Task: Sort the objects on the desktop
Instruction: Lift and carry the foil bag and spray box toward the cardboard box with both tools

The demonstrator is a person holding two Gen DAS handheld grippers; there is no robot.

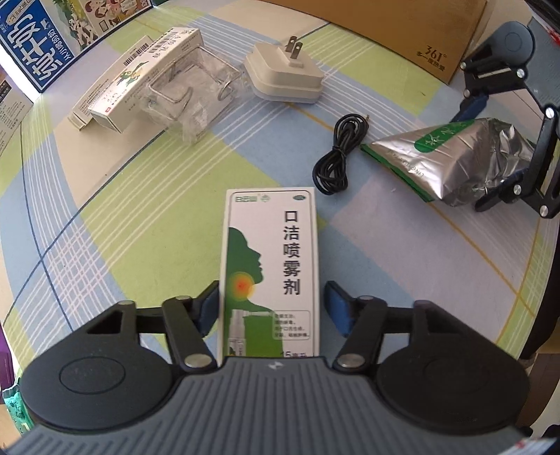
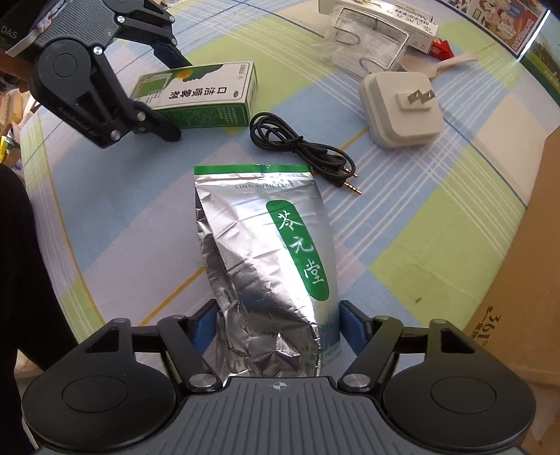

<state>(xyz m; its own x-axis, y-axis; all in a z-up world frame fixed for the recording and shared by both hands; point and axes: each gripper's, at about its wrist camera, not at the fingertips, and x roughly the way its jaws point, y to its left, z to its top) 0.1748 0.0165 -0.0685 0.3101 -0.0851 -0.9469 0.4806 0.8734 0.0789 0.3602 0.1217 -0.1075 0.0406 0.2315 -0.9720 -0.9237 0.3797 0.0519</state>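
Observation:
My left gripper straddles a white and green spray box lying on the checked cloth; its left pad touches the box, the right pad stands a little off it. It also shows in the right wrist view. My right gripper straddles a silver foil pouch with a green label, both blue pads against its sides; the pouch also shows in the left wrist view. Whether either gripper is clamped tight is unclear.
A coiled black audio cable lies between box and pouch. A white plug adapter, a clear-wrapped wire holder and a medicine box lie farther back. A brown carton bounds the right side. Printed cartons stand at back left.

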